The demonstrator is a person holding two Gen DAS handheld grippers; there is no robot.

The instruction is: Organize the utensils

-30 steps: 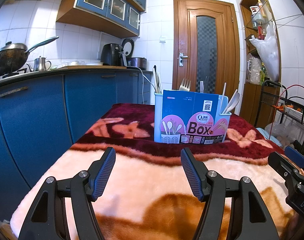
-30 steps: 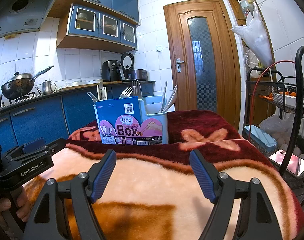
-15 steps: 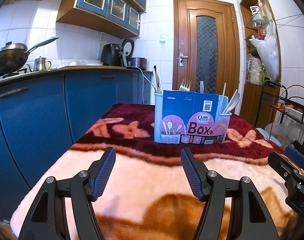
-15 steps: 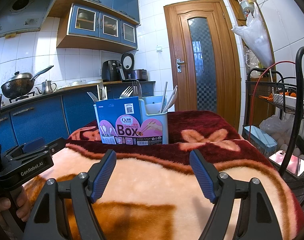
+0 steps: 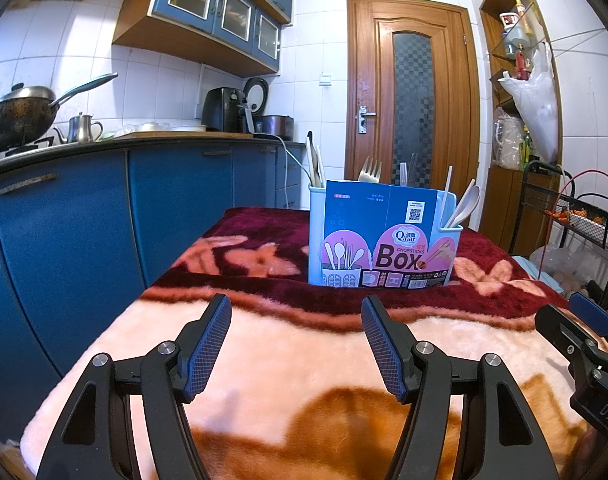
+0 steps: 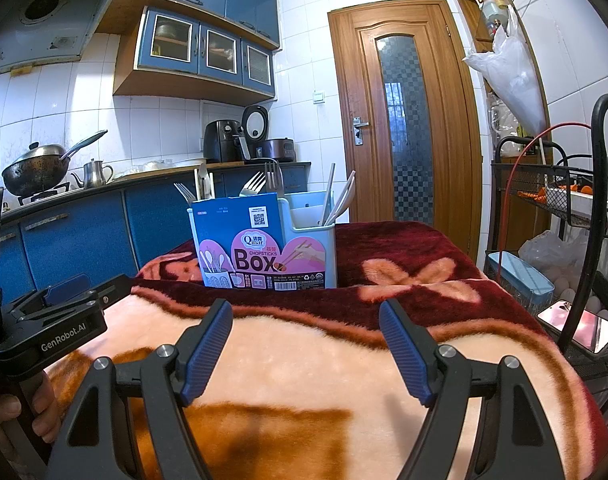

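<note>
A light-blue utensil holder (image 5: 384, 236) (image 6: 264, 240) with a "Chopsticks Box" label stands on the dark red part of a plush blanket (image 5: 288, 360) (image 6: 304, 360). Forks (image 5: 370, 170) (image 6: 253, 184), white spoons (image 5: 466, 204) (image 6: 342, 200) and chopsticks stand upright in its compartments. My left gripper (image 5: 296, 312) hovers open over the pale part of the blanket, well short of the holder, nothing between its fingers. My right gripper (image 6: 306, 316) is likewise open and empty, in front of the holder. Each gripper shows at the edge of the other's view.
Blue kitchen cabinets (image 5: 64, 220) with a wok (image 5: 20, 114), kettle and air fryer run along the left. A wooden door (image 5: 412, 100) stands behind. A black wire rack (image 6: 564, 200) is at the right, with a phone (image 6: 580, 326) and a blue box (image 6: 520, 280) beside it.
</note>
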